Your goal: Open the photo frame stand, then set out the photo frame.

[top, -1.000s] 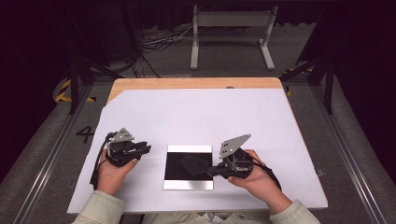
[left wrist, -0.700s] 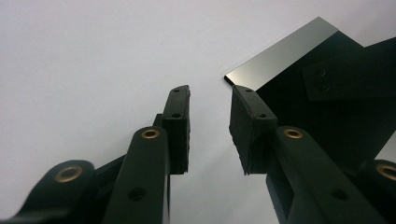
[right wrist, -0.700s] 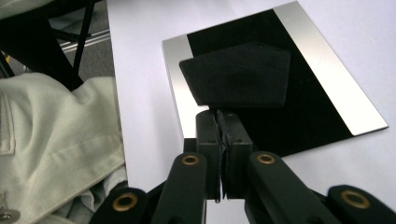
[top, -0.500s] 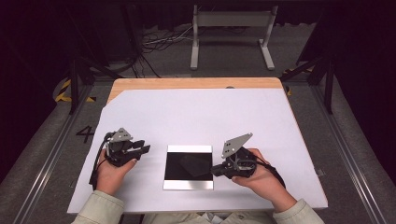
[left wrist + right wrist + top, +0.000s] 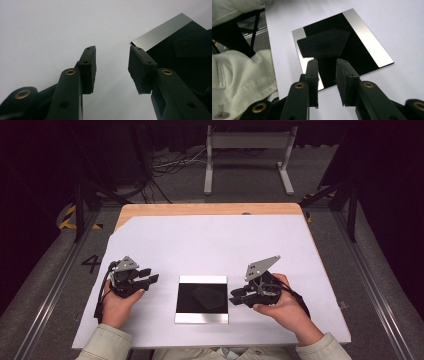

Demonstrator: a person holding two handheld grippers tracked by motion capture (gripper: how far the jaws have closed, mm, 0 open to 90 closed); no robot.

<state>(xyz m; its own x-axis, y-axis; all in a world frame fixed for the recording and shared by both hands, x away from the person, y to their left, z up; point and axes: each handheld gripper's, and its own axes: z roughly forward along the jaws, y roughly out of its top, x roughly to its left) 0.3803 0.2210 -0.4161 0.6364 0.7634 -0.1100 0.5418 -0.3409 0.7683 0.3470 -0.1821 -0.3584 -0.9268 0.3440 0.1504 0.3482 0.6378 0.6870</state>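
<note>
Dark room, grey carpeted floor (image 5: 45, 285). A white metal frame stand (image 5: 247, 155) sits at the far side, with loose cables (image 5: 175, 165) on the floor beside it. Metal rails run along both sides of the table. Yellow-and-black tape marks the floor at far left.

Wooden table (image 5: 200, 209), its bare wood showing as a strip along the far edge; a large white sheet (image 5: 215, 245) covers the rest, cut at an angle at the far left corner.

Writing: a single "4" (image 5: 91, 264) on the floor left of the table. No brand or label readable.

Black panel (image 5: 202, 298) lies flat on the white sheet, near the person's edge, between the two grippers. Rectangular, glossy black middle with a silver band along the far and near edges. The surface mirrors: in the right gripper view it carries a dark angular reflection.

Left gripper (image 5: 149, 279), held in the left hand, sits left of the panel and apart from it; jaws stand wide apart, having just been opening, with nothing between them. In the left gripper view the panel's corner (image 5: 160, 35) lies just beyond the fingertips.

Right gripper (image 5: 237, 296), in the right hand, sits just beside the panel's right edge; jaws have just been opening, a modest gap, nothing held between them.

Pale sleeves (image 5: 107, 345) enter from the bottom.
</note>
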